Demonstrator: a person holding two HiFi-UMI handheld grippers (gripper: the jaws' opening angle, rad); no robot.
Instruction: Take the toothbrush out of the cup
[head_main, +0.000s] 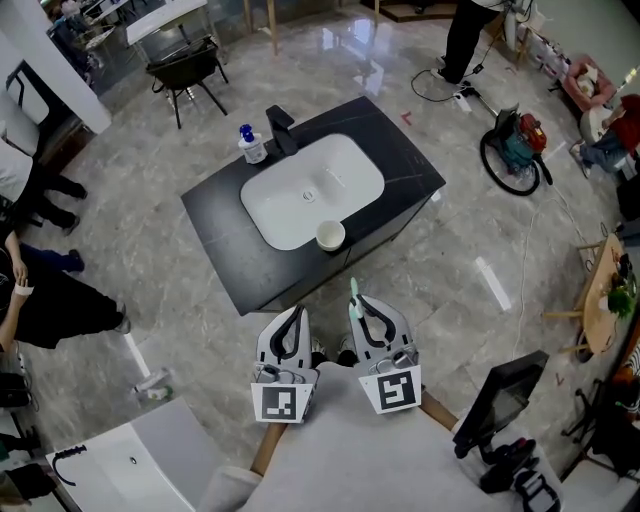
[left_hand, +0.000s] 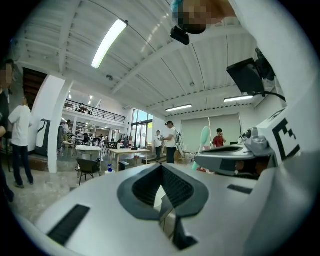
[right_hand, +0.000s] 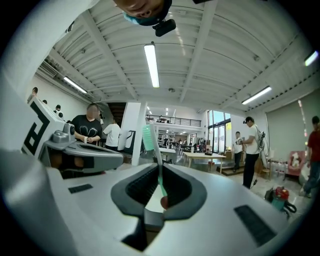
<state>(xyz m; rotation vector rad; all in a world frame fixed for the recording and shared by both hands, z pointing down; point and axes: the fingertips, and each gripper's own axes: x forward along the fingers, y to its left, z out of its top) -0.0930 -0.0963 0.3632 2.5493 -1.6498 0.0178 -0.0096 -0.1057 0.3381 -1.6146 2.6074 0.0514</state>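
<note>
My right gripper (head_main: 358, 301) is shut on a pale green toothbrush (head_main: 353, 296), held close to my body, in front of the counter. In the right gripper view the toothbrush (right_hand: 153, 150) stands upright between the jaws, bristle head on top, with my right gripper (right_hand: 159, 169) pointing level across the room. The white cup (head_main: 331, 236) sits at the near rim of the sink, apart from both grippers, and looks empty. Beside the right one, my left gripper (head_main: 297, 313) is shut with nothing in it. The left gripper view shows the toothbrush head (left_hand: 204, 136) above the neighbouring gripper.
A black counter (head_main: 221, 246) holds a white sink (head_main: 300, 205), a black tap (head_main: 279, 128) and a blue-capped bottle (head_main: 251, 144). A black chair (head_main: 186, 66) stands beyond it, a red and teal vacuum (head_main: 515, 148) lies at the right, and another white basin (head_main: 120, 464) is at the lower left. People stand around.
</note>
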